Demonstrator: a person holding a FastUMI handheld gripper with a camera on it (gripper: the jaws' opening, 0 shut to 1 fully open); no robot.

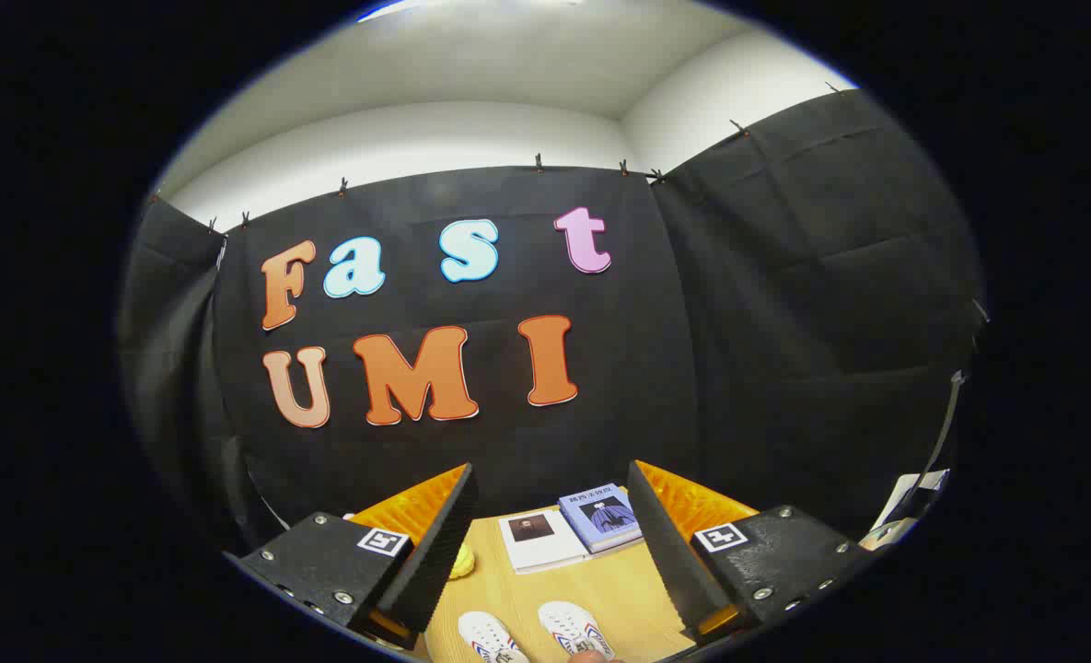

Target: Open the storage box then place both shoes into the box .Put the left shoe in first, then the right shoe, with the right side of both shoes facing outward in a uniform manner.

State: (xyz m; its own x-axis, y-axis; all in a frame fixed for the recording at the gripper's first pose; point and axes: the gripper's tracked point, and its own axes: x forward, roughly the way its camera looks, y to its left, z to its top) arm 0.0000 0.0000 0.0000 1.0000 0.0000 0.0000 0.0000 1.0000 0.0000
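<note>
Two white shoes with red and blue stripes lie on the wooden table [600, 580], toes pointing away from me: the left one [490, 637] and the right one [574, 629], side by side. My gripper [550, 497] hangs high above them, open wide, with nothing between its fingers. The shoes show low in the gap between the fingers. A fingertip of a person's hand [591, 657] touches the near end of the right shoe.
Two books lie at the table's far side beyond the shoes: a white one [540, 540] and a blue one [602, 517] partly over it. A small yellow object [461, 560] peeks out beside the left finger. Black cloth walls close the booth behind.
</note>
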